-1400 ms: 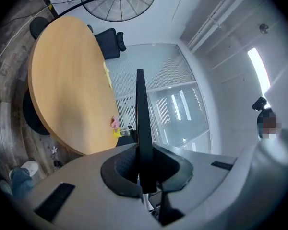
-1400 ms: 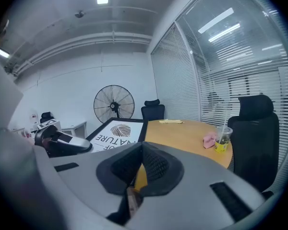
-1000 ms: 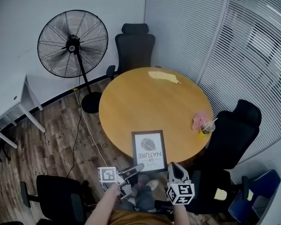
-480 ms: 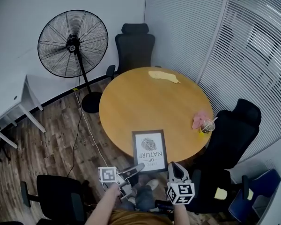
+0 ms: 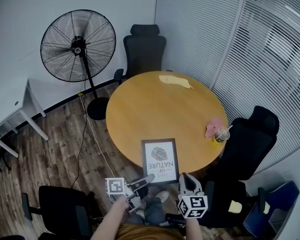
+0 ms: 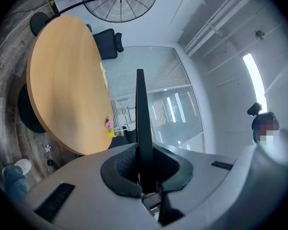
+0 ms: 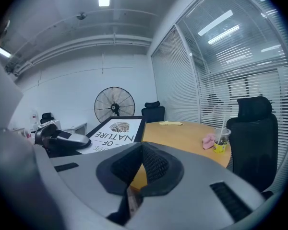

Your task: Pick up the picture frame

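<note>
Round wooden bench (image 5: 155, 104) fills the head view's centre; frame (image 5: 160, 160) at its lower edge, cup (image 5: 221, 135) with straw at right.

Left gripper view: left gripper (image 6: 140, 150), fingers clamped on the frame's edge.

Right gripper view: right gripper (image 7: 141, 147), fingers together, empty; yellow drink in the cup.

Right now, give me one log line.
left gripper: shut on black rectangular picture frame | right gripper: shut, empty | frame: overhanging round wooden table
</note>
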`<state>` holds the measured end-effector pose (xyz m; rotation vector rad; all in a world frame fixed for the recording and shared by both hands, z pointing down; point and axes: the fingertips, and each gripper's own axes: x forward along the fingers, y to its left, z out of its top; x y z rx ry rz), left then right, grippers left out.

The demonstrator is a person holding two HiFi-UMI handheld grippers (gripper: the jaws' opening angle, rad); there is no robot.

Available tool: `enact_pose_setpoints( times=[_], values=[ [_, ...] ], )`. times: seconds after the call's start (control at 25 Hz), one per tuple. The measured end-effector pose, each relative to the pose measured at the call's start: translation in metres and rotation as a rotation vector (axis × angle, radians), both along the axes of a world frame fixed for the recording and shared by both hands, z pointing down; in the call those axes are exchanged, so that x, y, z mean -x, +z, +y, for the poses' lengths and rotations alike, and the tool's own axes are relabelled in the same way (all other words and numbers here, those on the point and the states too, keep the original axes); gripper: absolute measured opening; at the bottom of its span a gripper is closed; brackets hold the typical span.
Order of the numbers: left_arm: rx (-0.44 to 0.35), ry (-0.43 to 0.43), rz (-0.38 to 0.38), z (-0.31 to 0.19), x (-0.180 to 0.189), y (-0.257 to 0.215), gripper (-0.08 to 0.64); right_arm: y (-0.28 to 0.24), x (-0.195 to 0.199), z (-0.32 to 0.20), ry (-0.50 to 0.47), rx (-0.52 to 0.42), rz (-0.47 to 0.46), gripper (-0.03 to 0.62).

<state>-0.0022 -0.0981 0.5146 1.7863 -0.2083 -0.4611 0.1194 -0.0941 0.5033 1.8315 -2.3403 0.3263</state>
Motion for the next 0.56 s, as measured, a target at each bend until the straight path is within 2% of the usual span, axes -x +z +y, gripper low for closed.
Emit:
enact_pose_setpoints(
  times=[0.56],
  values=[
    [0.002, 0.021, 0.001, 0.0056, -0.0035, 0.0052, 0.055, 0.0008, 0.0015, 0.0058, -0.01, 0.003, 0.007, 0.012]
  ],
)
